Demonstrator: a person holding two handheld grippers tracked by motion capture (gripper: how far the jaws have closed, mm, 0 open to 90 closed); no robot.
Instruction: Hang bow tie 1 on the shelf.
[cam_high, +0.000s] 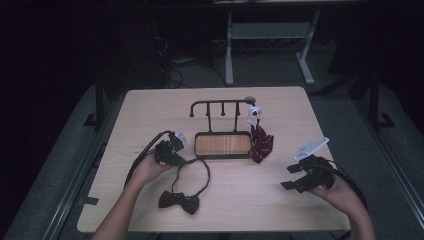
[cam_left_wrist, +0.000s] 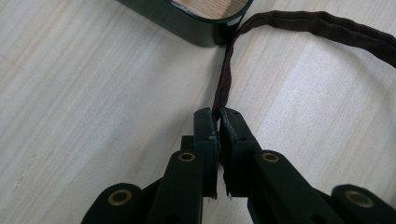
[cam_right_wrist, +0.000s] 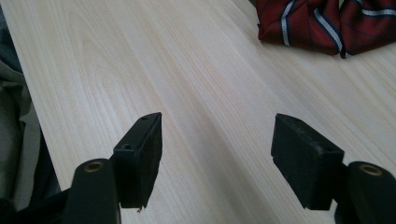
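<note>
A dark brown bow tie (cam_high: 179, 201) lies on the table near the front, its neck strap (cam_high: 206, 172) looping up toward the stand. My left gripper (cam_high: 176, 159) is shut on that strap (cam_left_wrist: 224, 79), which runs out from between the jaws. A red striped tie (cam_high: 260, 142) hangs from the right end of the black hook rack (cam_high: 220, 104) and bunches on the table; its folds (cam_right_wrist: 322, 23) lie far ahead in the right gripper view. My right gripper (cam_high: 289, 177) stands open above the table at the right, nothing between its jaws (cam_right_wrist: 217, 154).
The rack stands on a black tray base with a wooden floor (cam_high: 223, 145), whose corner (cam_left_wrist: 196, 28) sits just ahead of the left gripper. A white tag (cam_high: 254, 112) hangs by the rack's right hook. The table edge (cam_right_wrist: 28, 107) runs left of the right gripper.
</note>
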